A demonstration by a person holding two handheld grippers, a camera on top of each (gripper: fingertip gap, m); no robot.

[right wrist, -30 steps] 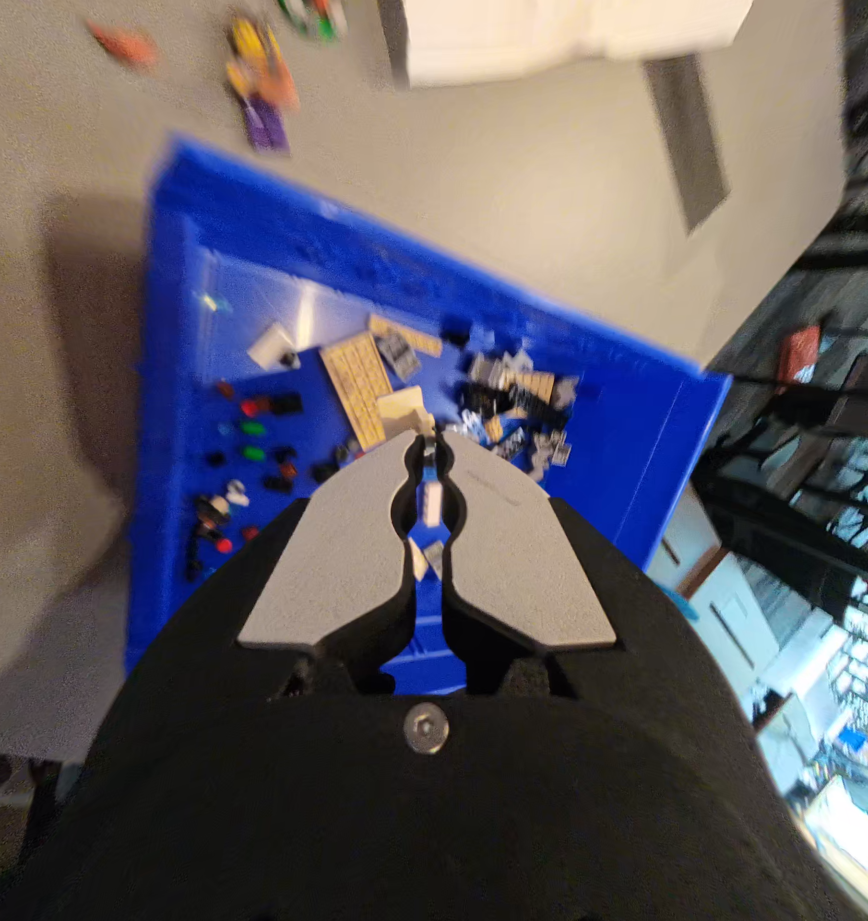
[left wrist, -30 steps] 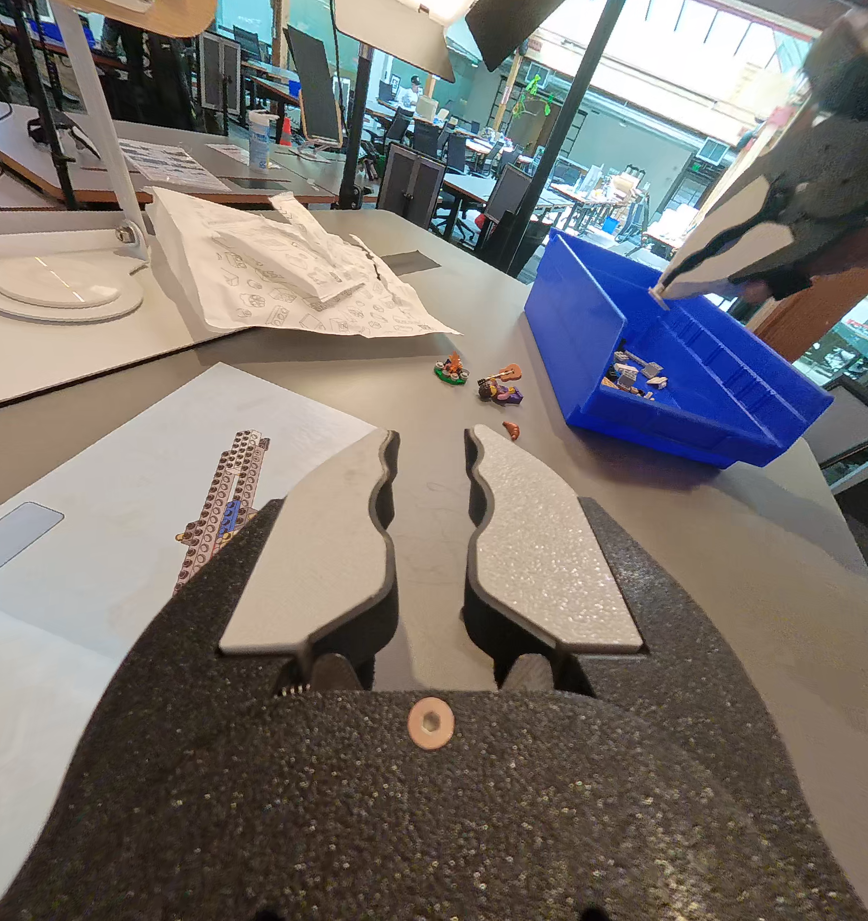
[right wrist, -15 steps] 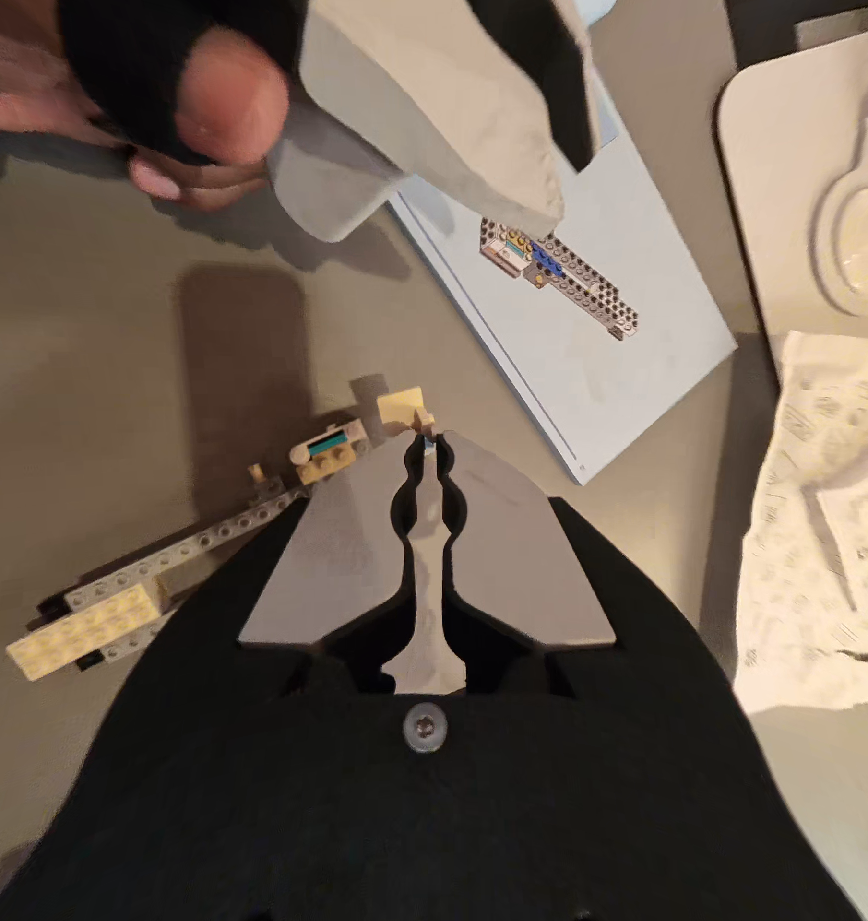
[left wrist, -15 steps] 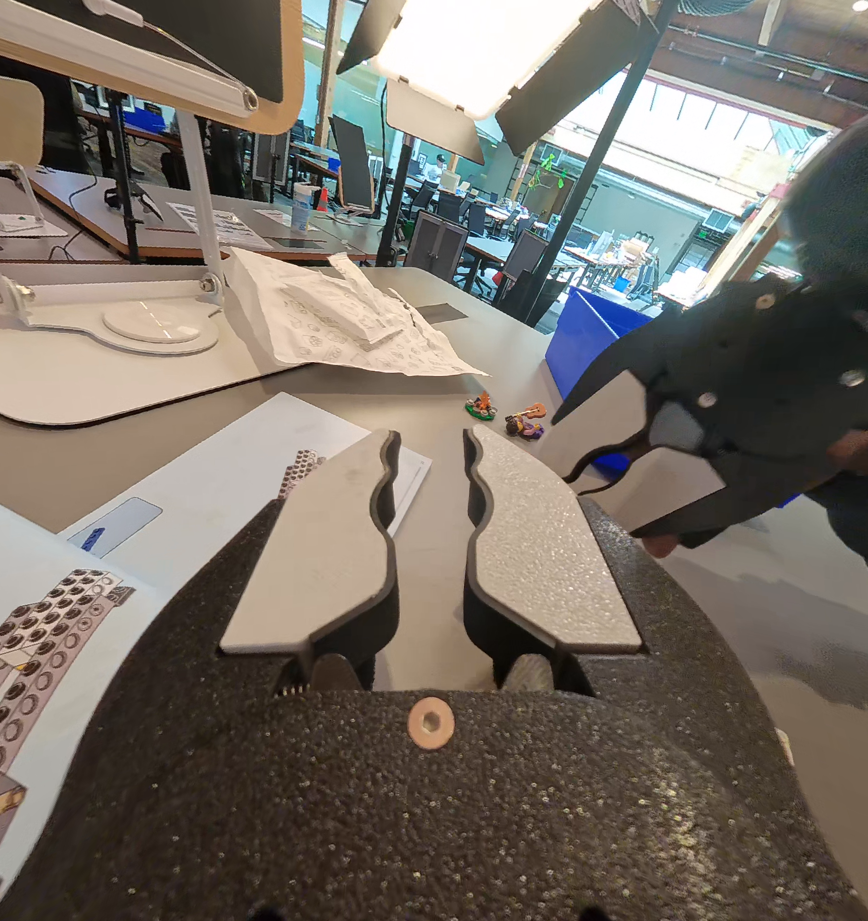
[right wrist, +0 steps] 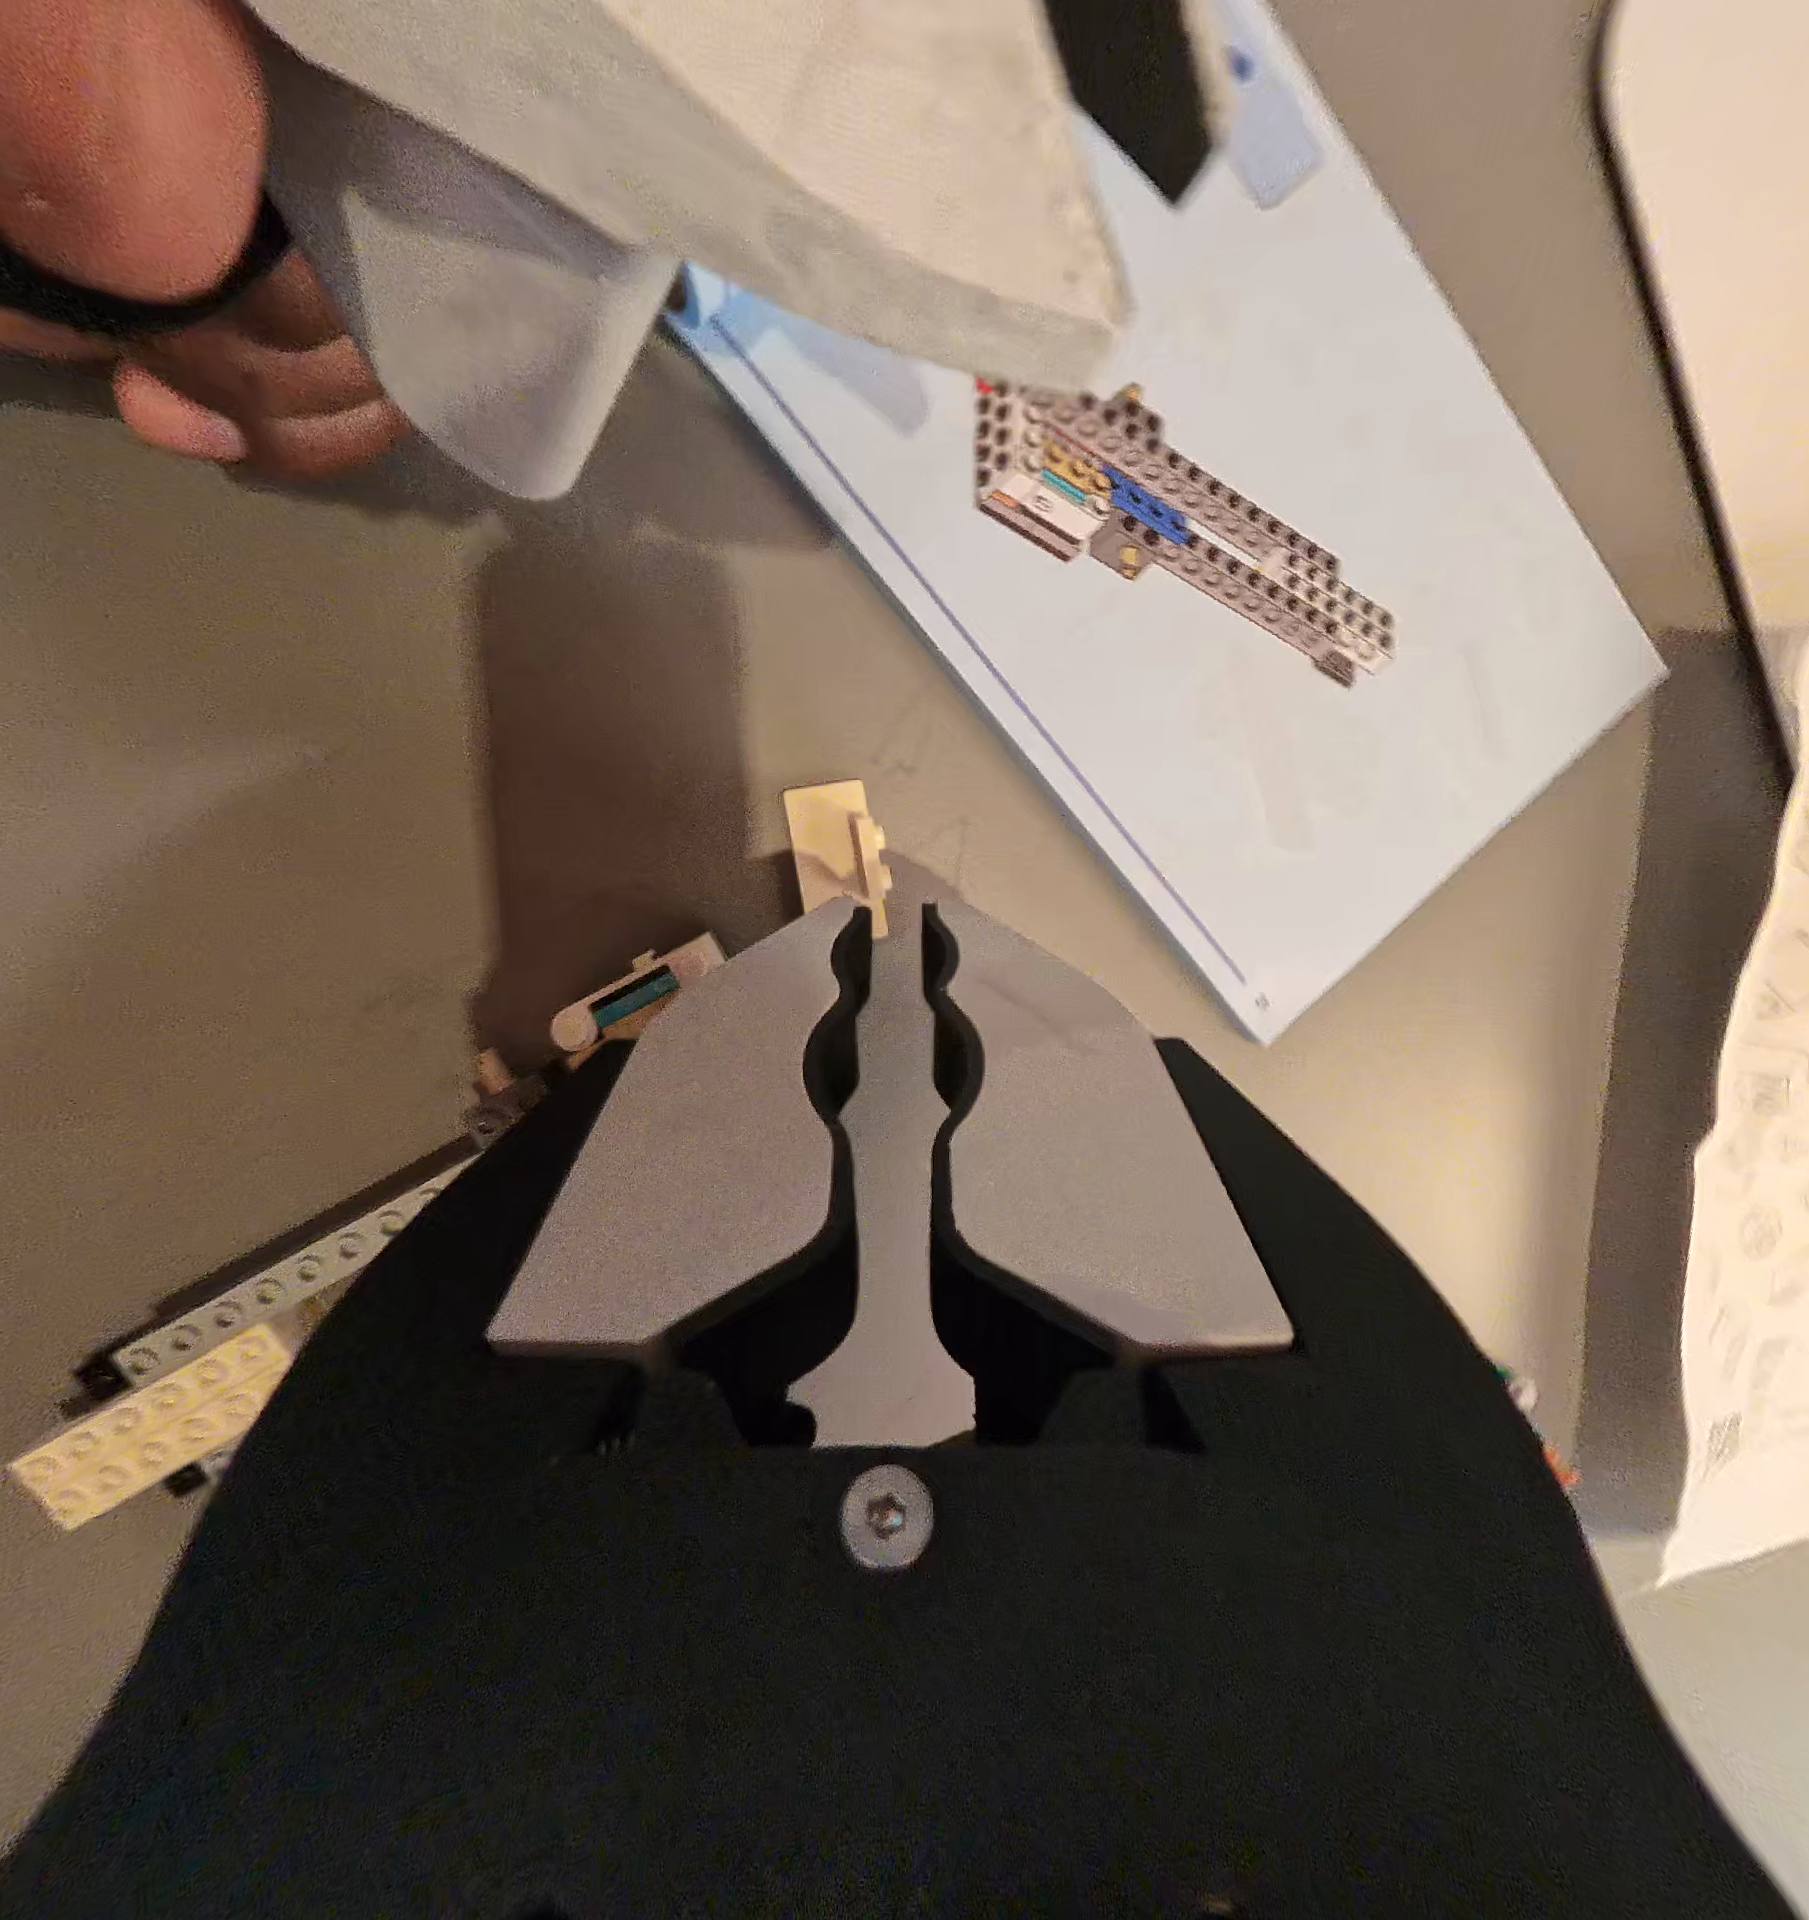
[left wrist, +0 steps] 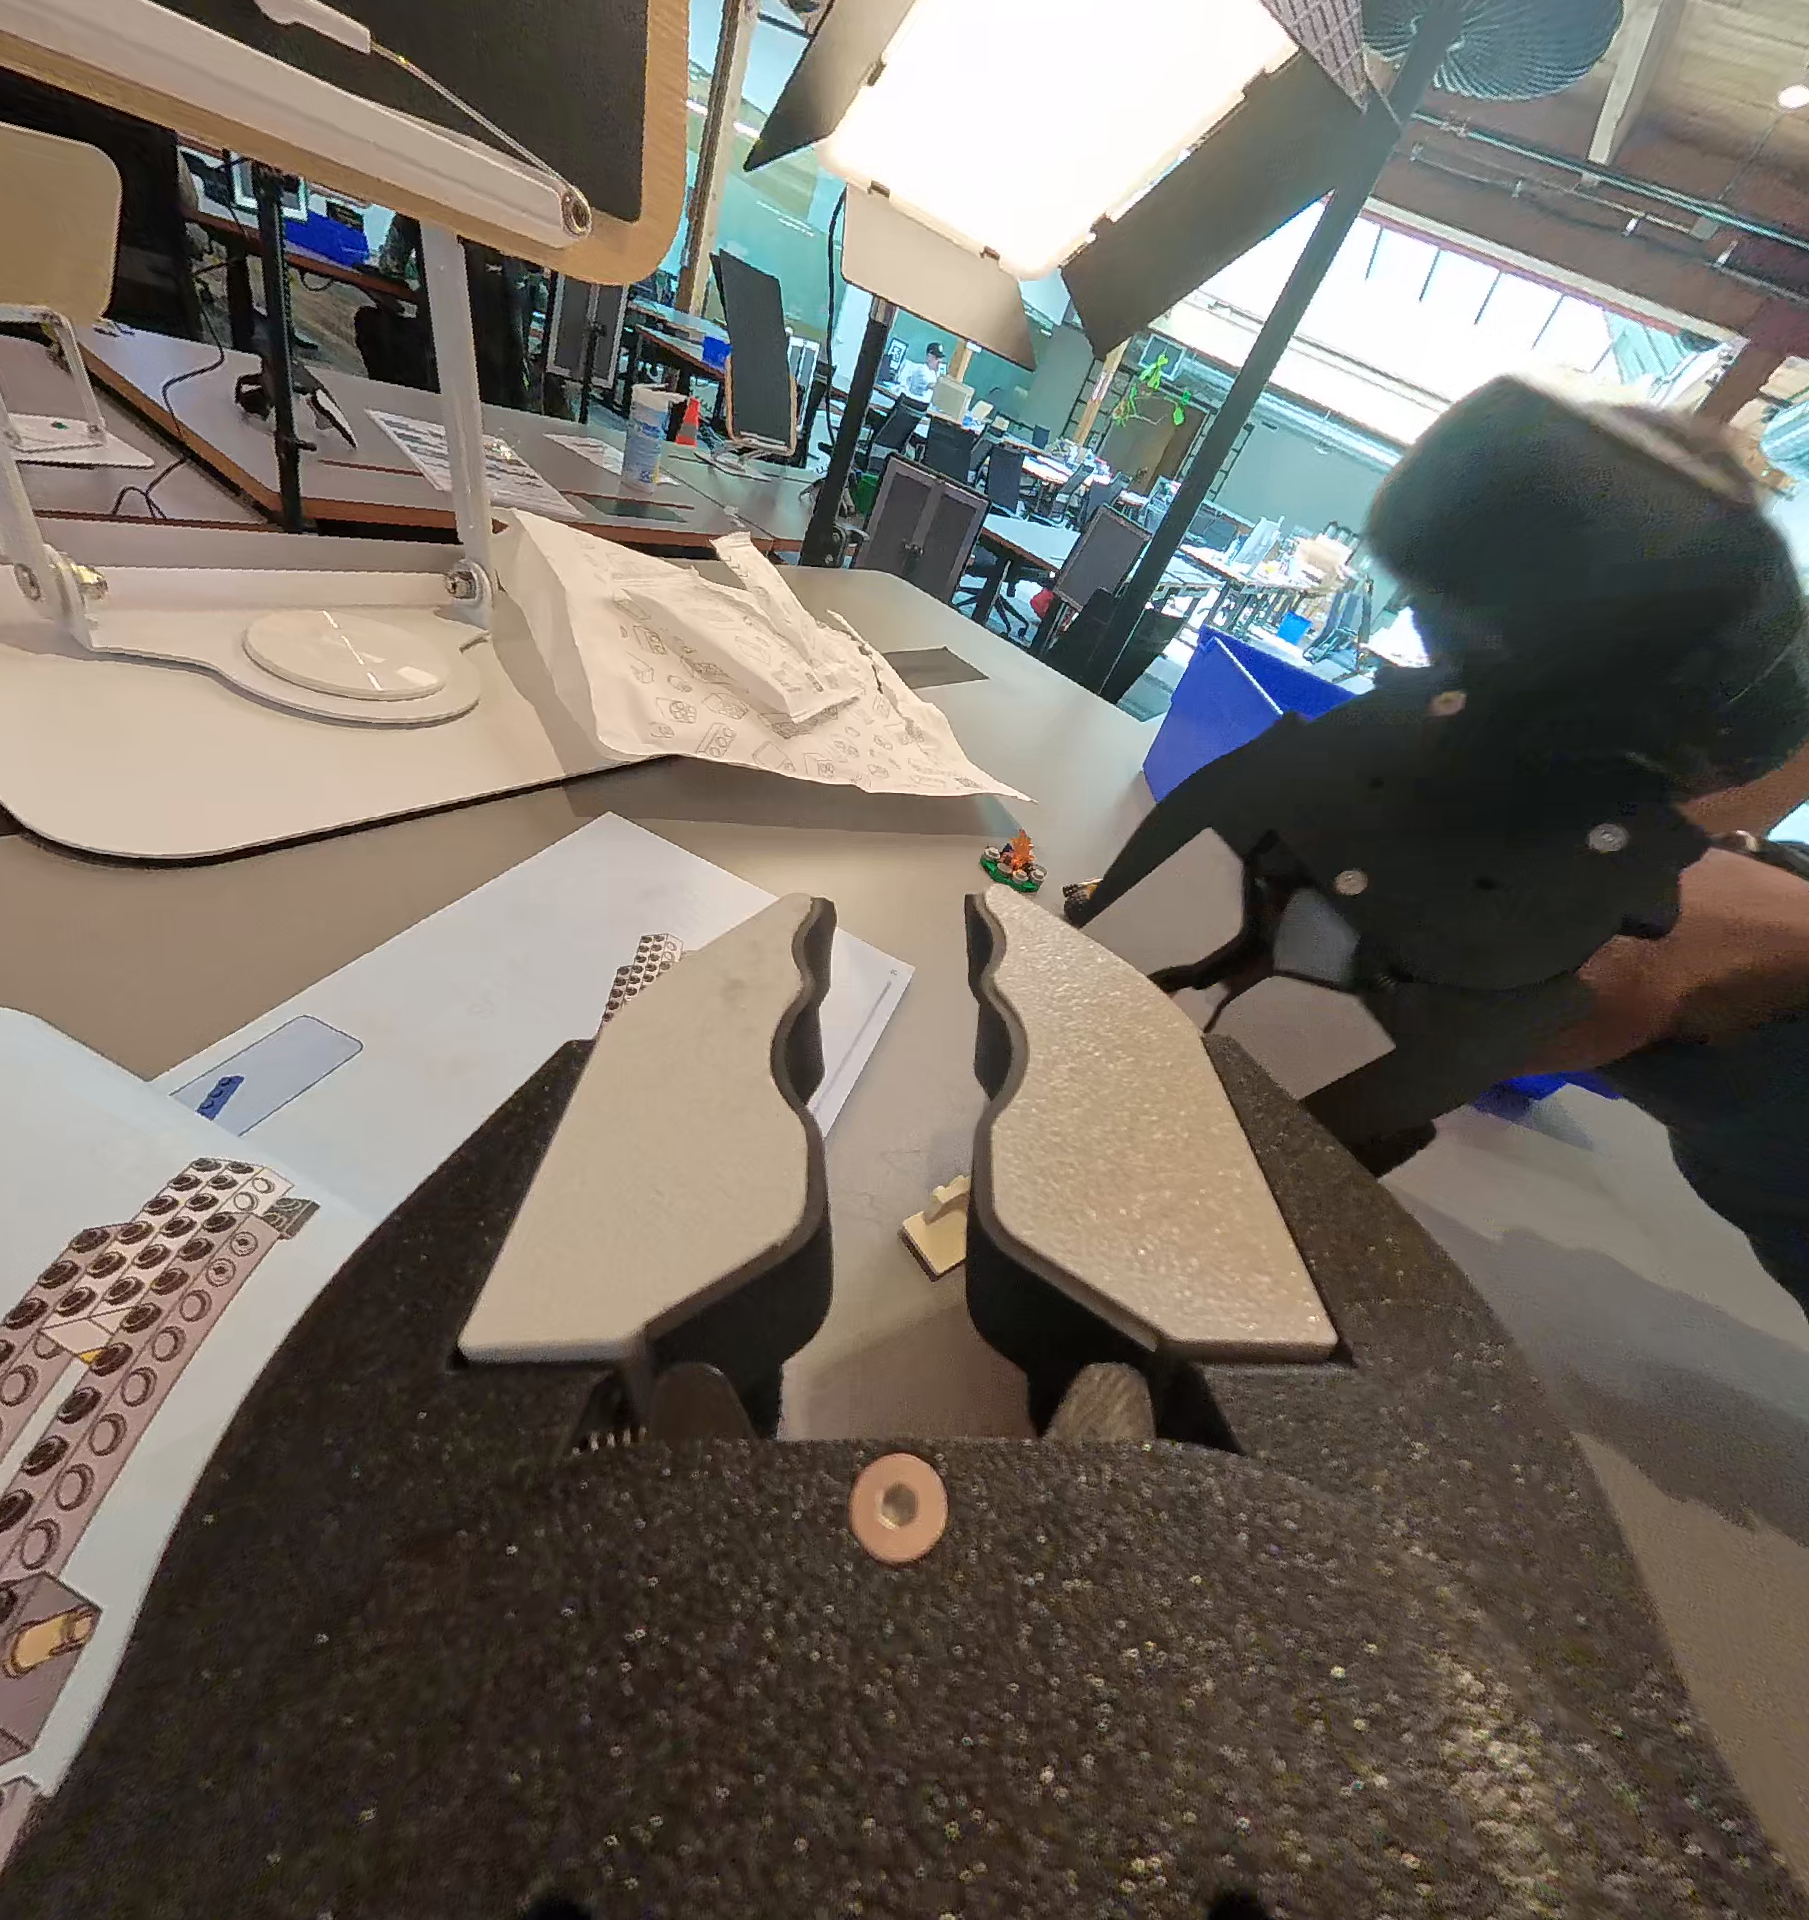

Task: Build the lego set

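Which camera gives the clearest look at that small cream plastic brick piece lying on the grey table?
The right wrist view: the small cream plastic brick piece lies whole, just beyond the fingertips. The left wrist view catches only a sliver between its fingers.

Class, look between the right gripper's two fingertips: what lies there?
Bare grey table, in the right wrist view; the cream brick piece sits just beyond the right gripper.

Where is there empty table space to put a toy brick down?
The bare grey tabletop left of the small cream brick piece is free. It is crowded around the long grey-and-cream brick build and the pale blue instruction booklet.
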